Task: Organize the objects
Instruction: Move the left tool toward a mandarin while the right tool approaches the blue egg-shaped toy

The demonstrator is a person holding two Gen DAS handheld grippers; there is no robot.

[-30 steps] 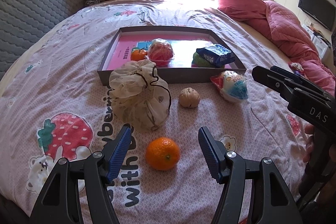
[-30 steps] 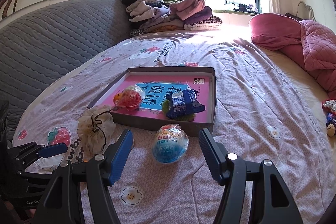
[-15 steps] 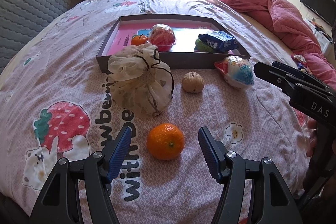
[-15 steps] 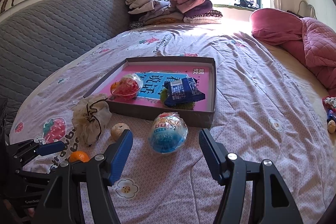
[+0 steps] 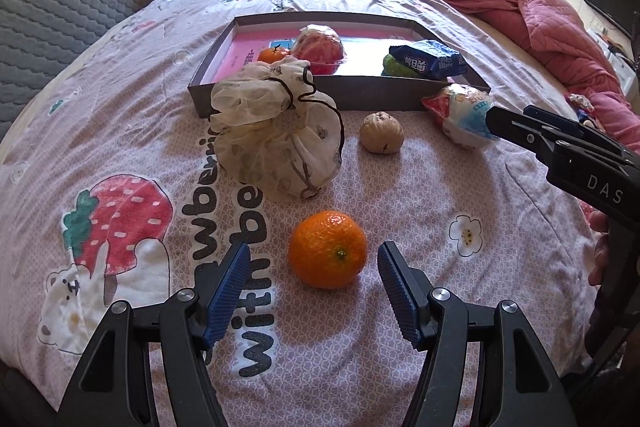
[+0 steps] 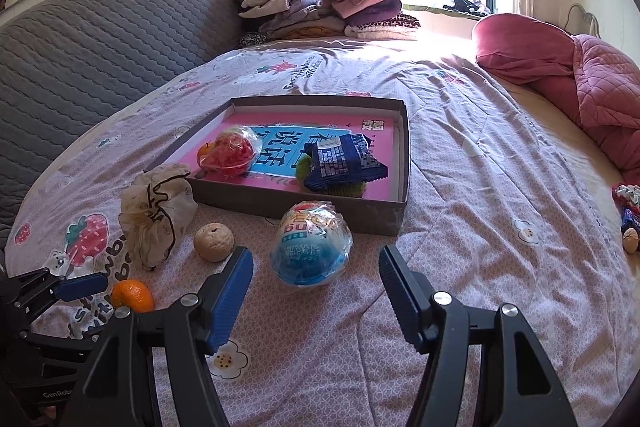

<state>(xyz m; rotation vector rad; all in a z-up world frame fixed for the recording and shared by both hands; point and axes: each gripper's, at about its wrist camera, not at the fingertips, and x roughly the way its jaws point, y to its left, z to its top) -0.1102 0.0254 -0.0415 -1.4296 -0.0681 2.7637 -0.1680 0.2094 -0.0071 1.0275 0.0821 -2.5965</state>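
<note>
Orange mandarin [image 5: 327, 255] lies centred just ahead of the spread, empty left gripper [image 5: 313, 269], as the blue-wrapped packet [image 6: 311, 249] does before the equally spread, empty right gripper [image 6: 316, 273].

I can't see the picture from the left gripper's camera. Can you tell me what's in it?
The open left gripper points down at an orange lying on a strawberry-print bedsheet, its blue fingers on either side, not touching. Beyond lie a drawstring pouch, a walnut and a wrapped snack, before a tray of snacks.
</note>
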